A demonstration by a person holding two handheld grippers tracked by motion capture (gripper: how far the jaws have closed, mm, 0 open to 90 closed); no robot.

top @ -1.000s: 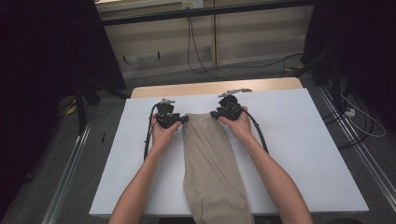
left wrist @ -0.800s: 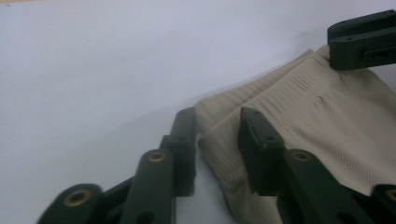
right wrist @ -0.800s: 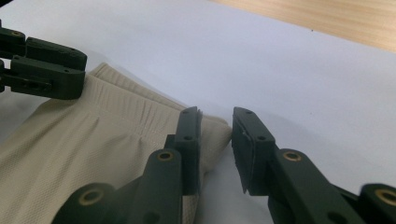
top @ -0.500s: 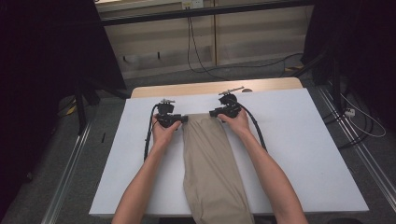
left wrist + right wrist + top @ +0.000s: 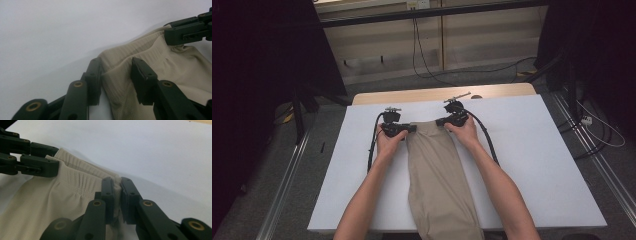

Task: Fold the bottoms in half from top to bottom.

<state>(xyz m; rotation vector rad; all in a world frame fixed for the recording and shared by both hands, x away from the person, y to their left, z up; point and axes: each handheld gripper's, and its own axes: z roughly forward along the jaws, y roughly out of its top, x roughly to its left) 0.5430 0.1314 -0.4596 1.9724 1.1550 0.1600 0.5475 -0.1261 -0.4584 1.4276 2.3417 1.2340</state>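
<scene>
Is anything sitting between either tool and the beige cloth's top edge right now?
Nothing visible. The right tool is already clamped on the beige cloth at its top corner. The left tool straddles the other corner with fabric between its jaws; they have just been closing, but a gap remains. The white table around the edge is bare.

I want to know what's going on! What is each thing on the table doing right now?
Beige garment: flat, far end pinched at both corners.
Left hand-held gripper: jaws just closing around the garment's edge, gap showing.
Right hand-held gripper: clamped on the edge.
White table: bears the garment.
</scene>
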